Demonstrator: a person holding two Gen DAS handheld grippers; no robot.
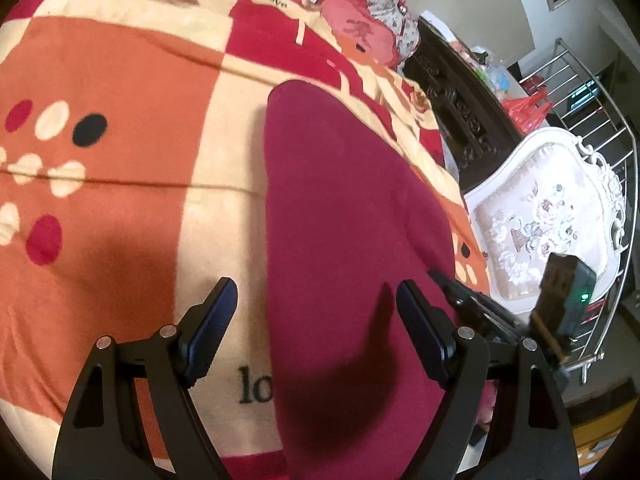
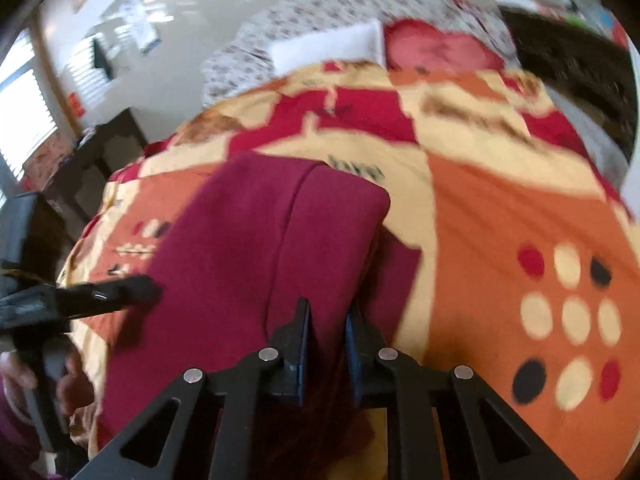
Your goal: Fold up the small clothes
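A maroon garment (image 1: 344, 216) lies flat on the patterned blanket (image 1: 120, 80). My left gripper (image 1: 316, 320) is open and empty, hovering over the garment's left edge. In the right wrist view the garment (image 2: 256, 240) is partly folded, one flap lifted over the rest. My right gripper (image 2: 328, 320) is shut on the garment's near edge and holds that flap up. The left gripper shows at the left of this view (image 2: 100, 292), and the right gripper's body shows at the right of the left wrist view (image 1: 480, 308).
The blanket (image 2: 520, 200) covers a bed. A pink pillow (image 1: 360, 32) and a white pillow (image 2: 332, 44) lie at the head. A white ornate chair (image 1: 548, 216), a dark carved cabinet (image 1: 460, 112) and a metal railing (image 1: 592, 92) stand beside the bed.
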